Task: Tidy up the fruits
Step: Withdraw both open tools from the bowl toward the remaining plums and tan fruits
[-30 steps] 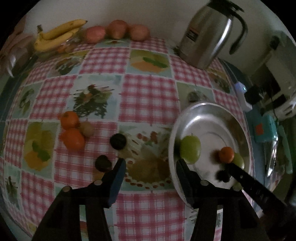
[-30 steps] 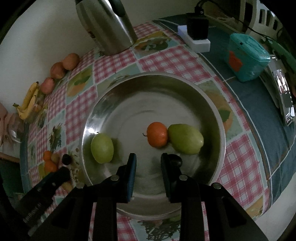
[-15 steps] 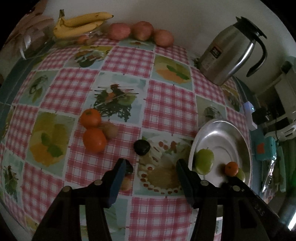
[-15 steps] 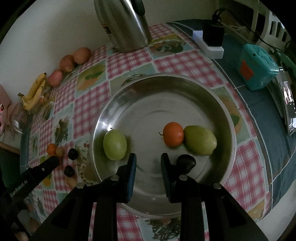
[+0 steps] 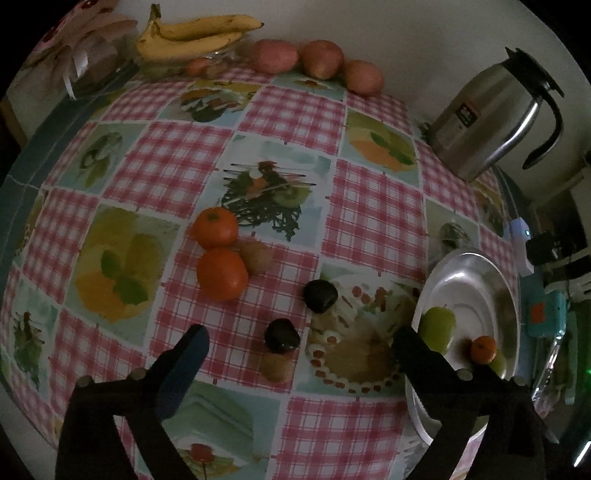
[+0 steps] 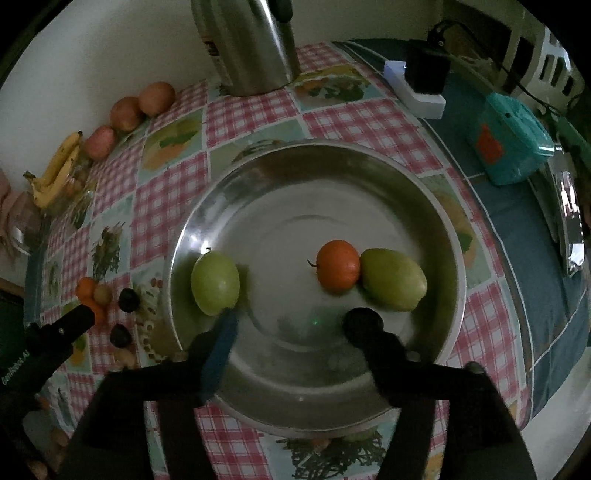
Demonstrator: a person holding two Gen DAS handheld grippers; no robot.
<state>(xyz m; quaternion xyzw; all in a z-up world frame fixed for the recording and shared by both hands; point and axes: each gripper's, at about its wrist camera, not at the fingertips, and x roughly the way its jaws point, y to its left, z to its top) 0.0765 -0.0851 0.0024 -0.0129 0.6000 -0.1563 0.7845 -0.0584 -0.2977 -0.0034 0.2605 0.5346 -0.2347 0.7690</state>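
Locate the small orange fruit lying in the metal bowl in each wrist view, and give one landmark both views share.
Left wrist: the small orange fruit lies low at the right edge, in the metal bowl.
Right wrist: it lies just right of center, touching a green fruit.
Shared landmark: the steel kettle behind the bowl.

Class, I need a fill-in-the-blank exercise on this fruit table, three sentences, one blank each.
1. The metal bowl holds ___ green fruits.
2. The bananas lie beside the ___ at the table's far edge.
3. The orange fruit in the bowl touches a ___ fruit.

Missing words: two; wall; green
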